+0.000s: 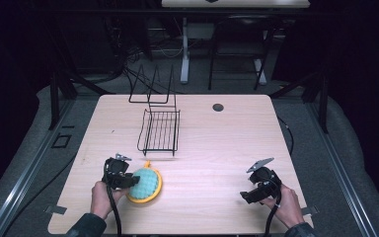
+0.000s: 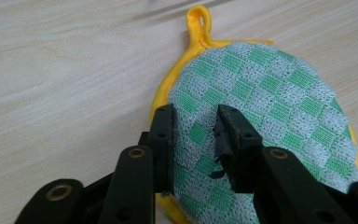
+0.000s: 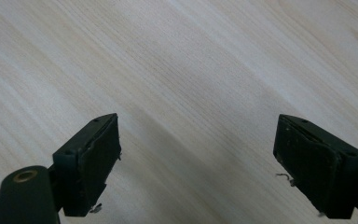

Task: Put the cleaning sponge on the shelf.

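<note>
Green-checked scrubber pad (image 2: 265, 107) with yellow rim, pinched at its edge by left gripper (image 2: 193, 135), right gripper (image 3: 196, 158) jaws spread wide over bare counter (image 3: 177, 60), wire rack (image 1: 159, 131) beyond.

Bare pale wooden tabletop (image 1: 217, 153) is lying open between the two hands and along the right half. A black wire dish rack (image 1: 159, 129) is standing behind the round green-and-yellow scouring pad (image 1: 145, 183), blocking the way towards the far left edge; beside it a small dark round hole (image 1: 218, 107) is sitting.
</note>
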The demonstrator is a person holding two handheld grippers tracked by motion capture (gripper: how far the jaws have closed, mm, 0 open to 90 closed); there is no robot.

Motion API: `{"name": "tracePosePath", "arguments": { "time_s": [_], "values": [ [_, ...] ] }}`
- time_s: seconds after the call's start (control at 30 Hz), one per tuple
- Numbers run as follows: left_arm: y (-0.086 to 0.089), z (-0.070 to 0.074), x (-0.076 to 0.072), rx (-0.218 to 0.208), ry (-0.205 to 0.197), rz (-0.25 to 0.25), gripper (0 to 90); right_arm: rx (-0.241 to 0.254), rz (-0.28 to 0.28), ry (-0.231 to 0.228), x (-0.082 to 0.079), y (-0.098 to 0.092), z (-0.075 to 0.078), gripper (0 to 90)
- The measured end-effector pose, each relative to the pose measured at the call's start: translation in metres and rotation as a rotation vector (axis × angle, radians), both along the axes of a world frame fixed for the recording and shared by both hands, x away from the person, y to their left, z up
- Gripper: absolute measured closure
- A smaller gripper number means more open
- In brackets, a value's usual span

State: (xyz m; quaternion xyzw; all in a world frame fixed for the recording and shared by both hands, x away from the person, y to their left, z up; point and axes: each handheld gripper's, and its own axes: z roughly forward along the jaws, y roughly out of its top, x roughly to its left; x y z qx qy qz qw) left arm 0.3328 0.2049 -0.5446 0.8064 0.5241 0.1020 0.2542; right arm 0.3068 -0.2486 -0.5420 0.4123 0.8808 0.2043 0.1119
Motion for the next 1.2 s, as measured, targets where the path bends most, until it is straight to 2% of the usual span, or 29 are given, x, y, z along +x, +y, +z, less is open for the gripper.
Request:
{"name": "tracePosePath", "arguments": {
  "time_s": [0.03,0.1,0.17,0.23,0.3,0.37,0.5,0.57,0.67,0.9,1.2],
  "values": [
    [-0.001,0.000,-0.001,0.008,-0.010,-0.001,75.0,0.001,-0.001,0.001,0.000,0.000,0.000,14.1],
    [-0.002,0.000,-0.002,0.013,-0.015,0.003,76.6,-0.002,0.002,-0.001,0.000,0.000,0.000,14.1],
    [-0.001,-0.001,-0.004,0.014,-0.037,0.004,81.6,0.003,0.007,0.004,-0.001,0.001,0.001,14.1],
    [-0.001,-0.001,-0.005,0.011,-0.040,0.005,82.8,0.004,0.009,0.004,-0.001,0.001,0.001,14.0],
    [-0.001,-0.001,-0.006,0.014,-0.062,0.002,85.3,0.000,0.008,0.002,-0.001,0.001,0.001,13.9],
    [-0.001,-0.001,-0.006,0.021,-0.062,-0.003,85.7,-0.002,0.011,0.003,-0.001,0.001,0.001,13.8],
    [0.003,0.002,-0.005,0.003,-0.073,-0.003,87.5,-0.002,0.015,-0.001,-0.001,0.000,0.002,13.7],
    [0.008,0.004,-0.005,-0.008,-0.076,-0.009,87.9,-0.007,0.023,-0.044,-0.002,0.002,0.005,13.5],
    [0.009,0.007,-0.005,-0.016,-0.085,-0.011,88.1,-0.013,0.031,-0.045,-0.003,0.003,0.006,13.4],
    [0.009,0.024,-0.011,-0.035,-0.141,-0.041,88.6,-0.010,0.019,-0.043,-0.001,-0.001,0.006,13.2],
    [0.010,0.034,-0.017,-0.063,-0.167,-0.060,88.6,-0.014,0.023,-0.045,-0.001,-0.001,0.006,13.1]
  ]
}}
